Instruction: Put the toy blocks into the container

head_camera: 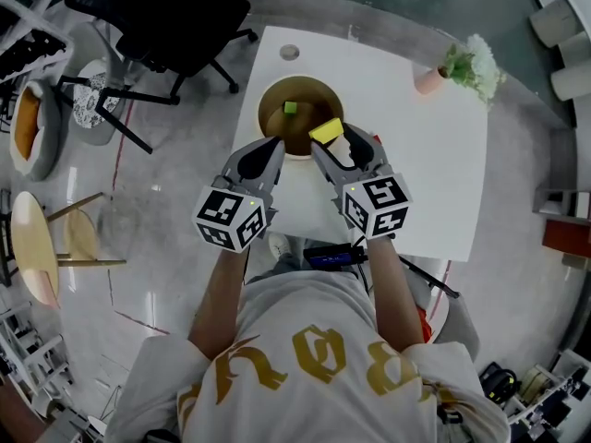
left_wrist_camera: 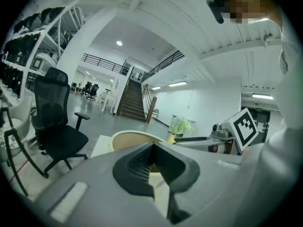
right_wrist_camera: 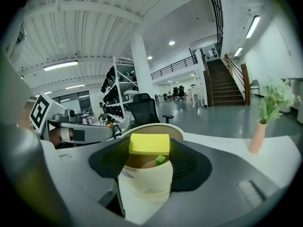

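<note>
Centre frame, the right gripper (head_camera: 328, 138) clamps the yellow block (head_camera: 326, 130) between its jaw tips, over the near rim of the bowl (head_camera: 266, 100). Just left of it, the left gripper (head_camera: 273, 148) has its jaws pressed together, empty. Farther up, a green block (head_camera: 290, 107) lies inside the bowl.

I see a yellow block (head_camera: 326, 130) by the tan container (head_camera: 275, 118), a green block (head_camera: 290, 108) inside it, white table (head_camera: 416, 155) under it, black-and-white square-patterned marker cubes (head_camera: 231, 218) (head_camera: 376, 205) near it.

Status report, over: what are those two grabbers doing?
Right gripper clamped on yellow block at container rim. Left gripper shut, empty. Green block already inside. Nothing in the way.
</note>
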The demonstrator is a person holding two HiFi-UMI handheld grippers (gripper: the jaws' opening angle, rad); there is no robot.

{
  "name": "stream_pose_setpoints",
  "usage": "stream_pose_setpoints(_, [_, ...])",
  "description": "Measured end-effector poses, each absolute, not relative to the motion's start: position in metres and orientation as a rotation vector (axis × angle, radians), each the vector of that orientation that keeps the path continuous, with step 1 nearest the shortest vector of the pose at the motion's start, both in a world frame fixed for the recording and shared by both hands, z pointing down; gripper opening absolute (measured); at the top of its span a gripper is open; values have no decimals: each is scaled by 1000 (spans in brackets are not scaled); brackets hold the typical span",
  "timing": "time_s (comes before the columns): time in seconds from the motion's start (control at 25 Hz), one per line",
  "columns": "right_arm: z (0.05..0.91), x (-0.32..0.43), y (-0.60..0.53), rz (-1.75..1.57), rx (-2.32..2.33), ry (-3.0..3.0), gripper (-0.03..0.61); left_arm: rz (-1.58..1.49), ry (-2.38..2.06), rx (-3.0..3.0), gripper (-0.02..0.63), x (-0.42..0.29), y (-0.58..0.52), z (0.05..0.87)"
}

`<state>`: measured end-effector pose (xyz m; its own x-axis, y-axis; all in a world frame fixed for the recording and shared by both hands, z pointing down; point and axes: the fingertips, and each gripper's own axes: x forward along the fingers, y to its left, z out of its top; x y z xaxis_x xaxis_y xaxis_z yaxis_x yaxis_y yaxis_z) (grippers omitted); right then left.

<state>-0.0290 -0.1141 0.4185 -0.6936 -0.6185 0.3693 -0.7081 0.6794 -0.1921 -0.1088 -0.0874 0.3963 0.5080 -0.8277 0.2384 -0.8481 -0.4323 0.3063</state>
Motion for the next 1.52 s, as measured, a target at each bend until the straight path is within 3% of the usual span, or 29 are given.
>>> stream_pose_setpoints(0.44, [425,-40,-121,382,1066,-2579,293,69,-1389,2349,1,-119,-87,401])
stream_pose_setpoints(0.56, [425,-45,-119,371,1063,-2574,339,66,-1398,2348,1,-124,-82,399])
stream_pose_setpoints(0.8, [414,-44,-109,318,1105,-2572,331,69,-1368,2377,1,-125,-72,398])
stream_pose_setpoints(1.52, [449,52,-73,325,1235,-2374,331,229,-1257,2436,1,-59,-27,421])
